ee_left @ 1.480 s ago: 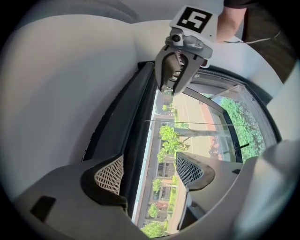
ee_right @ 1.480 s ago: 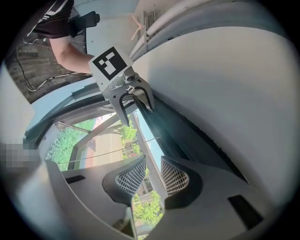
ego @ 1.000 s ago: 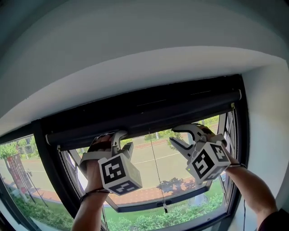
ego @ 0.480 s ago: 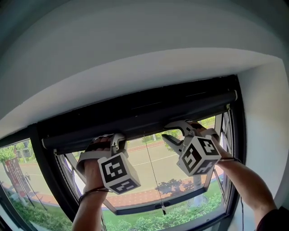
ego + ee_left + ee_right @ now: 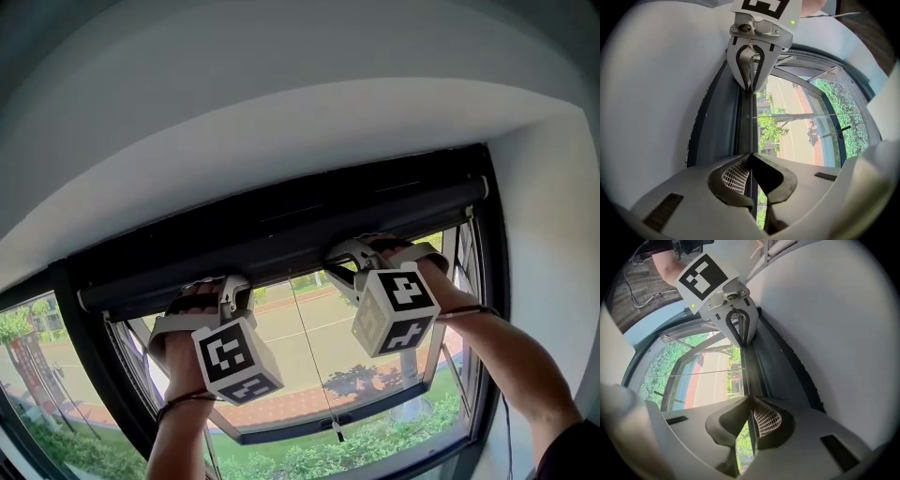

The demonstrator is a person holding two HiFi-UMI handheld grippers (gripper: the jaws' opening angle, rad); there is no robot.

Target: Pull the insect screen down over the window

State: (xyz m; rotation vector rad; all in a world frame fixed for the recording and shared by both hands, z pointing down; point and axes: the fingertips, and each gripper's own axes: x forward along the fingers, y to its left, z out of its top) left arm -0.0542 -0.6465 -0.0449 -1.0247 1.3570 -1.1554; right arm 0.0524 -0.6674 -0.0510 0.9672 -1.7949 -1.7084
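Head view: the insect screen point(image 5: 281, 217) is rolled up along the top edge of the window point(image 5: 89, 356), its dark bottom rail point(image 5: 281, 248) just beneath. The left tongs point(image 5: 236, 286) reach the rail left of centre, the right tongs point(image 5: 342, 258) right of centre. A thin pull cord point(image 5: 314, 356) hangs between them.

Left gripper view: the jaws are closed, pinching the rail's thin lower lip.

Right gripper view: the jaws have just been closing, and their tips now meet on the same lip.

The rail looks stiff and light, the mesh soft. The lip is narrow and likely slippery, so two well-spaced grips and an even downward pull should keep it level.
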